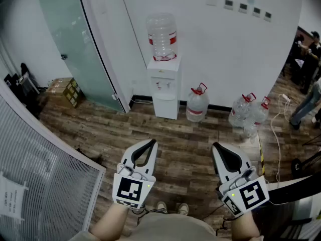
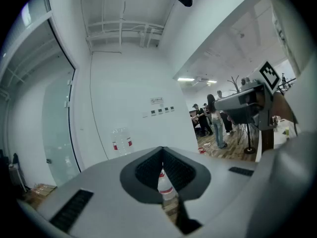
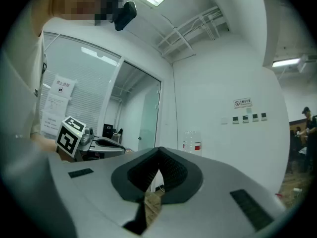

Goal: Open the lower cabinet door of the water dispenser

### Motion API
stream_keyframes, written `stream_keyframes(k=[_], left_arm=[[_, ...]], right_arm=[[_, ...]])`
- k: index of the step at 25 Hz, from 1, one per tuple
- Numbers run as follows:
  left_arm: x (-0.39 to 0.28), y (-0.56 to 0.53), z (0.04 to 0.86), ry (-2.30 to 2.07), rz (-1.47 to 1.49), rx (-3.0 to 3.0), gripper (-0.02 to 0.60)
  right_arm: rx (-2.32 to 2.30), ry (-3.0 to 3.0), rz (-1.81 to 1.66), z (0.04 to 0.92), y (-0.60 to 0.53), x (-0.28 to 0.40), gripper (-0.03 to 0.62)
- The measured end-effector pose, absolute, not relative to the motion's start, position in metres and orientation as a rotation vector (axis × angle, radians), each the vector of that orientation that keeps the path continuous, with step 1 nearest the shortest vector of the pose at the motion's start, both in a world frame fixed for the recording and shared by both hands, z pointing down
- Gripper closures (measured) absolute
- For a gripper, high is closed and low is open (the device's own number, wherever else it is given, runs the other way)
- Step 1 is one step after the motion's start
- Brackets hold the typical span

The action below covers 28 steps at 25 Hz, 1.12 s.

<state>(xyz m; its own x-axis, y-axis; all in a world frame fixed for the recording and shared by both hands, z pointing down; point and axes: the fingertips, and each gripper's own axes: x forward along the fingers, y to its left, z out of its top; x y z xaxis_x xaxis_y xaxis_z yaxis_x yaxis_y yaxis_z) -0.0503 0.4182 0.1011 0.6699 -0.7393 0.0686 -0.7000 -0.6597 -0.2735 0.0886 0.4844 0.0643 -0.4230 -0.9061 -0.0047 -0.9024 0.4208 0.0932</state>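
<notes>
A white water dispenser (image 1: 165, 86) stands against the far wall with a clear bottle (image 1: 162, 36) on top. Its lower cabinet door (image 1: 165, 106) is closed. Both grippers are held level over the wooden floor, well short of the dispenser. The left gripper (image 1: 152, 142) is shut with nothing between its jaws. The right gripper (image 1: 215, 145) is also shut and empty. In the left gripper view the left gripper (image 2: 162, 152) points toward the wall, with the bottle (image 2: 120, 140) up to its left. In the right gripper view the bottle (image 3: 192, 144) shows just past the right gripper (image 3: 159, 152).
Three water jugs (image 1: 197, 104) (image 1: 239, 112) (image 1: 258, 112) stand on the floor right of the dispenser. A glass door (image 1: 75, 39) and a cardboard box (image 1: 65, 89) are to its left. A frosted partition (image 1: 40, 174) runs along the left. Cables (image 1: 276, 129) and a person (image 1: 308, 104) are at the right.
</notes>
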Motion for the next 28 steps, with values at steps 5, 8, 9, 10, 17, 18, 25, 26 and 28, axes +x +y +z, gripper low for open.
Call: stream_keyframes(k=[5, 8, 9, 10, 17, 18, 25, 26, 28], left_arm=[[-0.05, 0.417, 0.102, 1.162, -0.277, -2.662, 0.575], [-0.052, 0.416, 0.103, 1.165, -0.294, -2.656, 0.575], [-0.052, 0.416, 0.103, 1.167, -0.297, -2.655, 0.575], [-0.052, 0.415, 0.103, 1.17, -0.298, -2.655, 0.575], [-0.051, 0.414, 0.106, 1.183, -0.308, -2.656, 0.575], [-0.051, 0.414, 0.107, 1.184, -0.31, -2.657, 0.575], [-0.035, 0.412, 0.108, 1.212, -0.277, -2.666, 0.575], [-0.033, 0.412, 0.108, 1.221, -0.274, -2.663, 0.575], [-0.028, 0.413, 0.109, 1.239, -0.281, -2.656, 0.575]], right_arm=[[1.666, -2.615, -0.128, 0.063, 0.481, 0.089, 0.588], [1.673, -2.627, -0.118, 0.064, 0.479, 0.09, 0.588], [1.672, -2.632, -0.114, 0.063, 0.479, 0.09, 0.588], [1.671, -2.636, -0.111, 0.063, 0.478, 0.09, 0.588], [1.666, -2.64, -0.108, 0.064, 0.477, 0.093, 0.588], [1.666, -2.64, -0.107, 0.065, 0.477, 0.095, 0.588], [1.649, -2.658, -0.072, 0.075, 0.476, 0.11, 0.588], [1.638, -2.66, -0.071, 0.077, 0.476, 0.111, 0.588], [1.615, -2.662, -0.068, 0.082, 0.476, 0.115, 0.588]])
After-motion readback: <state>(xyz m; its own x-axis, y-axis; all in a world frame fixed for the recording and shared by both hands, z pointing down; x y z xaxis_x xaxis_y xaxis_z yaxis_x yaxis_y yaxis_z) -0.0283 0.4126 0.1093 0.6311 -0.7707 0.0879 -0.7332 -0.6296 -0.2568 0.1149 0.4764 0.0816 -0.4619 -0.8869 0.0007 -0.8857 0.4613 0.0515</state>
